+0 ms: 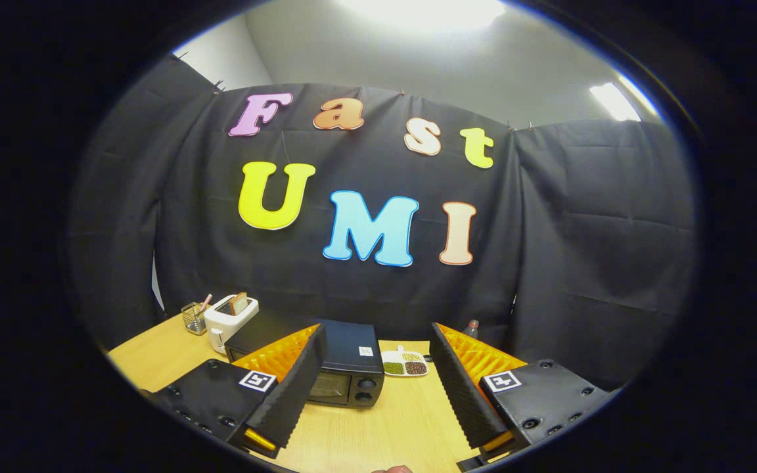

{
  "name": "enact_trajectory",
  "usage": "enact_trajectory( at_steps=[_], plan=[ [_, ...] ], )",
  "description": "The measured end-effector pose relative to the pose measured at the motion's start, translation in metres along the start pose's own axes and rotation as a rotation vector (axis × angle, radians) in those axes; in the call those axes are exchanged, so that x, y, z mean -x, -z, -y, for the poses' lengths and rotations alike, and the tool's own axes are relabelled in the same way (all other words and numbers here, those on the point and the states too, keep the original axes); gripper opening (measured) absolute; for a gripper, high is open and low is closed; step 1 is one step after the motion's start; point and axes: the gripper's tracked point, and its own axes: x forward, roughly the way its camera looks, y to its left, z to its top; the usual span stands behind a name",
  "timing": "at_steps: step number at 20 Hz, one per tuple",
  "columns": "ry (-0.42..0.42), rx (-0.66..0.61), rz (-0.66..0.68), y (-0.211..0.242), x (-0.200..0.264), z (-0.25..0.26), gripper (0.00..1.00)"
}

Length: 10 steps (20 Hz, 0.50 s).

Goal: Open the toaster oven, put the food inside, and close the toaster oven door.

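- A gripper (378,401) is seen from the camera riding on it, held above a pale wooden table (378,427) and aimed level toward a black cloth wall.
- Its two fingers are spread wide apart, with nothing held between them; bare table is seen in the gap.
- A black toaster oven (345,371) stands on the table just ahead of the fingers, a little toward the left one, whose tip hides part of the oven's front.
- The oven's long side runs across the view, with its front and two round knobs (367,389) turned toward the gripper.
- The door appears to be shut, though much of it is hidden behind the left finger, so this cannot be told for certain.
- A small white plate (405,363) with compartments of food lies just beside the oven, on its right, between the two fingers and beyond them.
- Whether any food is already inside the oven cannot be seen.
- A shut door with food on the plate would fit a door yet to be opened; it would equally fit a door closed again on food.
- A white toaster (229,318) with a slice in it and a wire holder (193,317) stand farther back, left of the oven.
- A bottle top (472,326) shows behind the right finger.
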Motion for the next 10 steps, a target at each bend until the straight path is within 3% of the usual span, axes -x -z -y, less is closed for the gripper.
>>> enact_trajectory(
  at_steps=[10],
  plan=[
    [-0.048, -0.034, 0.007, -0.010, 0.009, -0.013, 0.99]
  ],
)
